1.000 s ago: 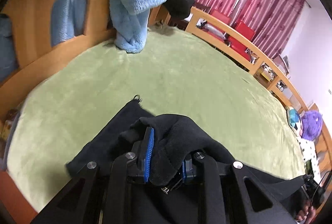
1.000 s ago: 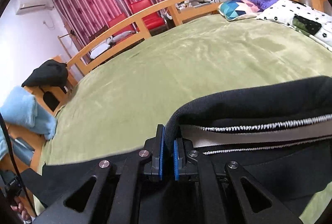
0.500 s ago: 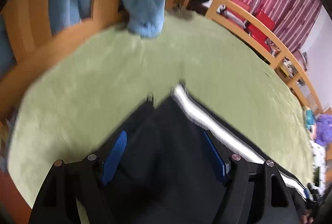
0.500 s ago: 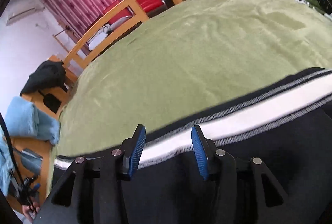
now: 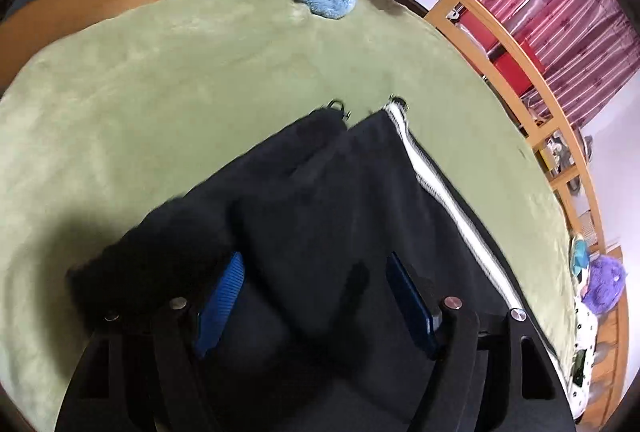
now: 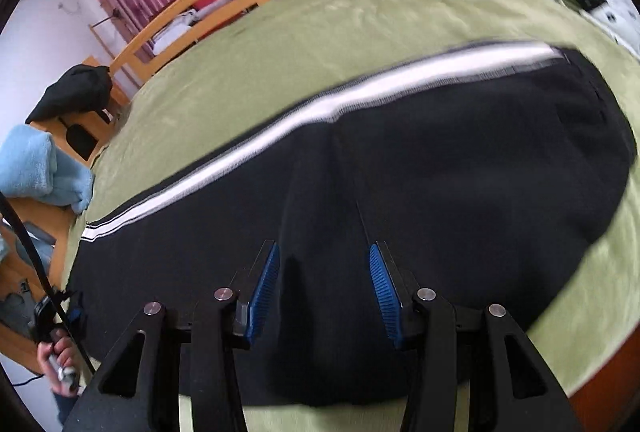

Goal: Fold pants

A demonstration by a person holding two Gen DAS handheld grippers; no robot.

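on the fuzzy green blanket [image 6: 360,20] we see the black track pants [image 6: 460,160] lying flat, soft knit with a white side stripe [image 6: 248,148] along the far edge. our left gripper [image 5: 316,296] and right gripper [image 6: 324,280] both hang over the fabric, blue ribbed pads spread apart, grasping nothing.

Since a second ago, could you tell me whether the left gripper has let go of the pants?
Yes. The left gripper has opened, and the pants now lie flat on the green blanket.
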